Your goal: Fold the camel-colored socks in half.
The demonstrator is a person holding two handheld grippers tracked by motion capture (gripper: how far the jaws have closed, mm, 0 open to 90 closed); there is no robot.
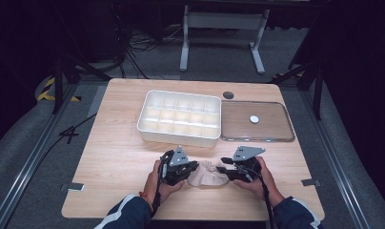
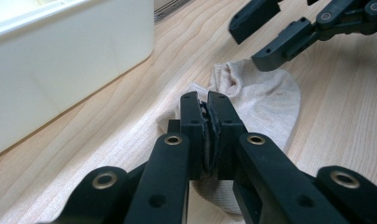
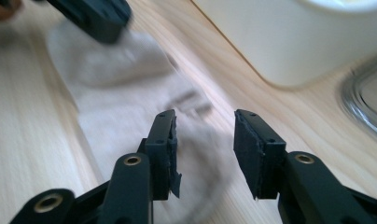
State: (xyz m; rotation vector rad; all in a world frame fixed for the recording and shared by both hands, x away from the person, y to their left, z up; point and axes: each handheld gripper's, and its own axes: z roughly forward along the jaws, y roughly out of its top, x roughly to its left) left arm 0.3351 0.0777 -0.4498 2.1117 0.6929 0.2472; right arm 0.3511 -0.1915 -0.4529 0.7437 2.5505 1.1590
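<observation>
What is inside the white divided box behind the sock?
The white divided box looks empty in the high view: its compartments show only pale bottoms. The near wall hides the floor of the front row, so small items there cannot be ruled out. The sock lies outside, on the table.

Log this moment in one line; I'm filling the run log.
left gripper: shut on beige sock | right gripper: open above sock, nothing held | divided white box: empty | clear lid: beside box
</observation>
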